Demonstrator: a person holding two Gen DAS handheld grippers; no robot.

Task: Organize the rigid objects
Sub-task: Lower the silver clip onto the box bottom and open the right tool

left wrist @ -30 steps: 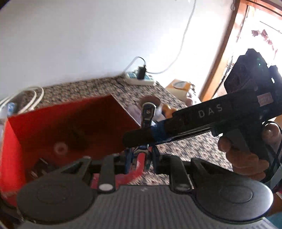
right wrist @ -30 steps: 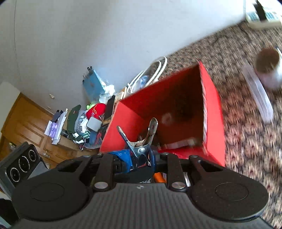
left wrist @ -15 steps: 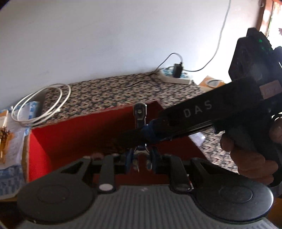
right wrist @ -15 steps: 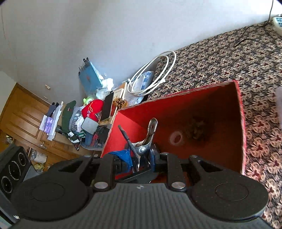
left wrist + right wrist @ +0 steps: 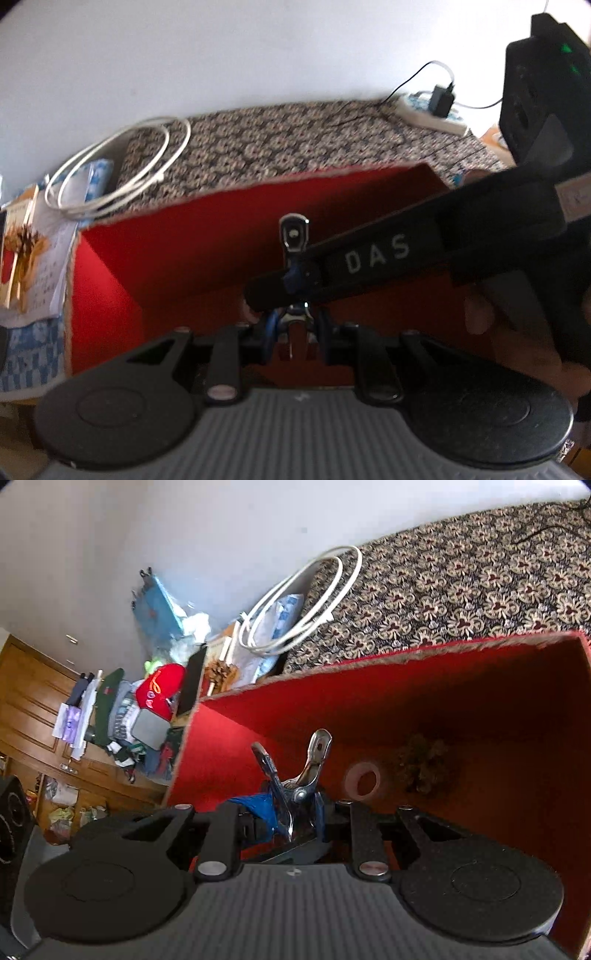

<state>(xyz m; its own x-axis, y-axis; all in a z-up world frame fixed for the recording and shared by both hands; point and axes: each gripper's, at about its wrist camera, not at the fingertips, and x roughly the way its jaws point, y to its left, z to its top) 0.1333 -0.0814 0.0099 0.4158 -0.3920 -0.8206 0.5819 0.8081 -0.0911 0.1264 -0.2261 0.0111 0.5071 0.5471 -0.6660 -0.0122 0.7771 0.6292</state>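
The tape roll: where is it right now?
In the right wrist view, the tape roll lies inside the red box, between the metal clamp and a brownish clump.

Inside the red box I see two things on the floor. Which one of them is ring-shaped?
The pale tape roll, a ring with a round hole through it. The other one, a brown dried clump to its right in the red box, is shaggy and has no hole.

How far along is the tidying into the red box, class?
Done: a tape roll and a brownish clump lie in the red box. In hand: both grippers, left and right, clamp one metal spring clip above it. Left: releasing it.
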